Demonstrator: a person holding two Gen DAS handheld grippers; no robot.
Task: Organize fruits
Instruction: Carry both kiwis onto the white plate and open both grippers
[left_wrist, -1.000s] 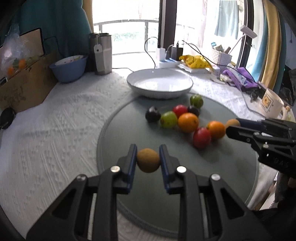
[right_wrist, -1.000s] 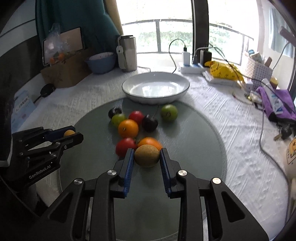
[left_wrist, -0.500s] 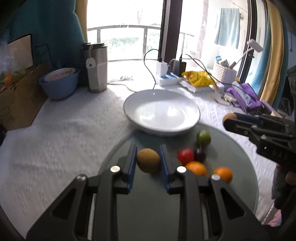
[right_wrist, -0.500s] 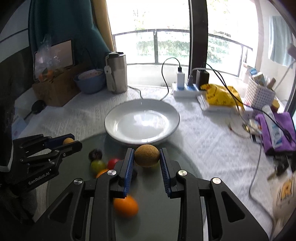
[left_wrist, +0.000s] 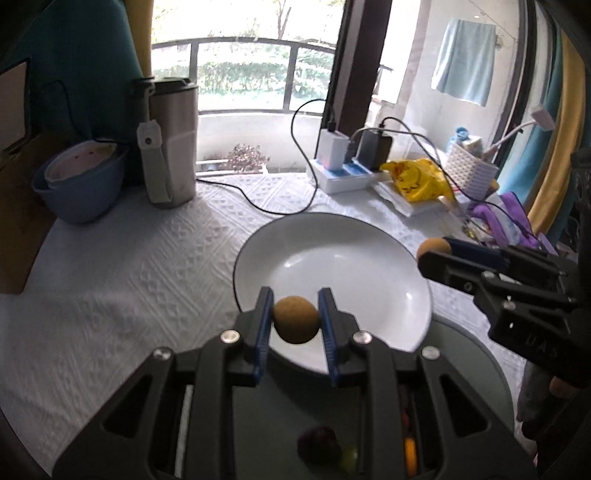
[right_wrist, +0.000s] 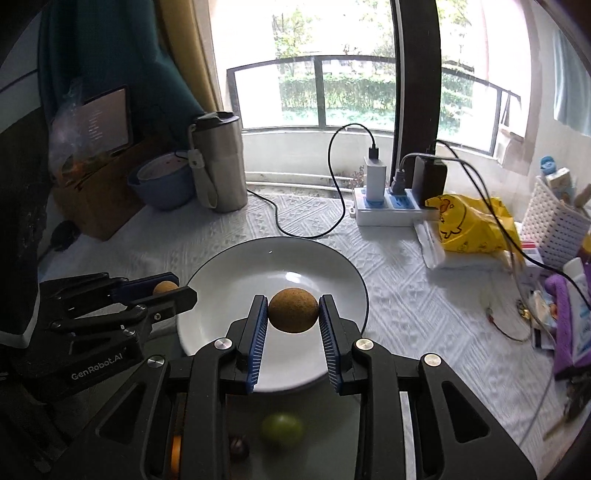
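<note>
Now, left fruit: a round brown rough-skinned fruit (left_wrist: 296, 319) is pinched between the blue pads of the left claw (left_wrist: 296, 317), held above the near rim of the plate.
Right fruit: a second round brown fruit (right_wrist: 293, 310) is clamped in the right claw (right_wrist: 293, 312), hanging over the plate's near half.
Plate: the shallow white plate with a dark rim (right_wrist: 221, 266) sits on the white textured tablecloth (left_wrist: 129, 266), with nothing in it.
Step in hand: carrying, I judge; both fruits are at the plate and neither is set down yet.
Next move: likely lower each claw toward the plate floor and open gently, keeping the two apart, since round fruit may roll or knock together.
Left view only: a dark purple fruit (left_wrist: 318, 443) shows blurred beneath the claw on the grey-green round mat (left_wrist: 472, 354).
Right view only: a green round fruit (right_wrist: 282, 430) lies below the claw, and the left claw's "GenRobot.AI" marking is readable.
Beyond: a steel tumbler (left_wrist: 171, 140) and a blue bowl (left_wrist: 79, 184) stand at the tabletop's far side.
</note>
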